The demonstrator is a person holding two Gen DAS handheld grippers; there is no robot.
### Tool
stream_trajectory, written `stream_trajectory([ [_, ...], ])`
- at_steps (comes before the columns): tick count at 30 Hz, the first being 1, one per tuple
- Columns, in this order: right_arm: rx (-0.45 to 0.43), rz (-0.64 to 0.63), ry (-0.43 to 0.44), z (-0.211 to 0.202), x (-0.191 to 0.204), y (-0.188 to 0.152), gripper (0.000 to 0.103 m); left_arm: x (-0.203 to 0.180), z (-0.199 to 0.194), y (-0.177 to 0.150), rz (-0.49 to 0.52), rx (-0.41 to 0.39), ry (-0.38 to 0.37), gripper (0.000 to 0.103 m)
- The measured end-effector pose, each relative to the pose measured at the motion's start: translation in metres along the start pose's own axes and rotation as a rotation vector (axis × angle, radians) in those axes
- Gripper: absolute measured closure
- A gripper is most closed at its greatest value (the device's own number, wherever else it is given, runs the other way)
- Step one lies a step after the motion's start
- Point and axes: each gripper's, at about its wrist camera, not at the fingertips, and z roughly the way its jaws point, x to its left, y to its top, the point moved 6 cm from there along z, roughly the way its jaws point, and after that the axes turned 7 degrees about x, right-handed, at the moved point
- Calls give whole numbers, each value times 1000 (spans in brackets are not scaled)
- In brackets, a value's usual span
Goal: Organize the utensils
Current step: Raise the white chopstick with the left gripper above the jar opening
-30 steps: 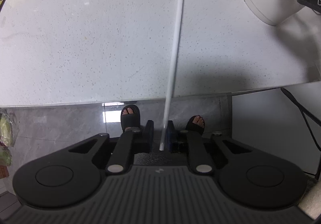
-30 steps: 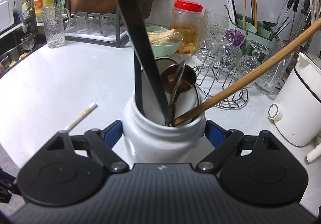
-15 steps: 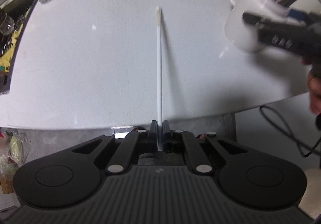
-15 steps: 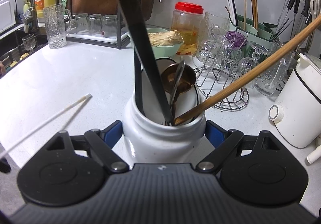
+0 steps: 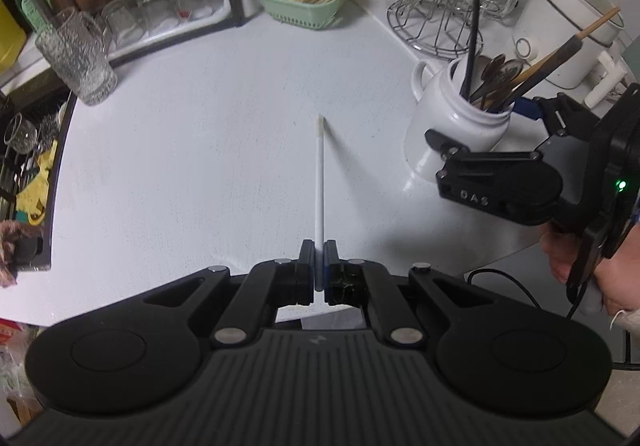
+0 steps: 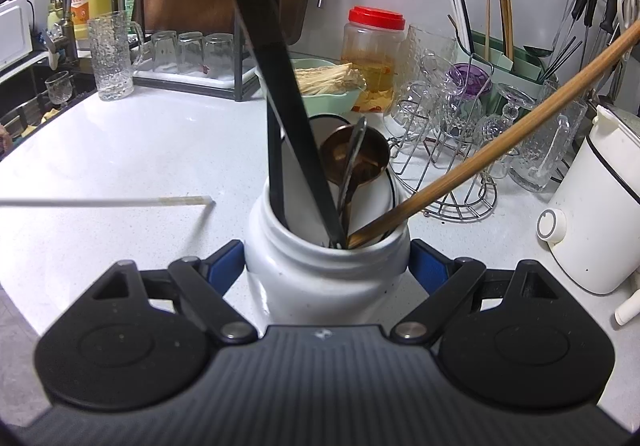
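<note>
The long thin white chopstick [image 5: 319, 182] is pinched at its near end between the fingers of my left gripper [image 5: 319, 264], which are pressed together on it. It juts straight forward, off the white speckled table [image 5: 200, 150], its discoloured tip in the air with a shadow on the surface beside it. From my right side the same chopstick [image 6: 108, 201] shows as a pale line coming in from the left, its tip short of the jar.

My right gripper [image 6: 326, 258] has its fingers spread around the white ceramic jar with a handle [image 5: 452, 126], the blue pads against both sides of its neck. The jar stands on the table and holds black chopsticks [image 6: 276, 94], a copper-coloured ladle [image 6: 354, 158], metal spoons and a long brown wooden chopstick [image 6: 500, 150] leaning right. My right hand [image 5: 576, 270] grips that tool's handle at the table edge.

Beyond the jar stand a wire rack of clear glasses [image 5: 436, 26], a white electric kettle [image 5: 568, 34] and a mint green basket of pale sticks [image 5: 304, 2]. A textured glass mug [image 5: 76, 58] stands at the far left.
</note>
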Motion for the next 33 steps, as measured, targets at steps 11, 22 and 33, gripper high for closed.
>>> stream_trajectory([
  [11, -15, -2, 1, 0, 1, -1, 13, -9, -39, 35, 49, -140, 12, 98],
  [22, -24, 1, 2, -1, 1, -1, 13, -12, -60, 63, 49, -263, -1, 99],
  [33, -28, 0, -1, -1, 2, -2, 12, -17, -72, 70, 34, -324, -51, 100],
])
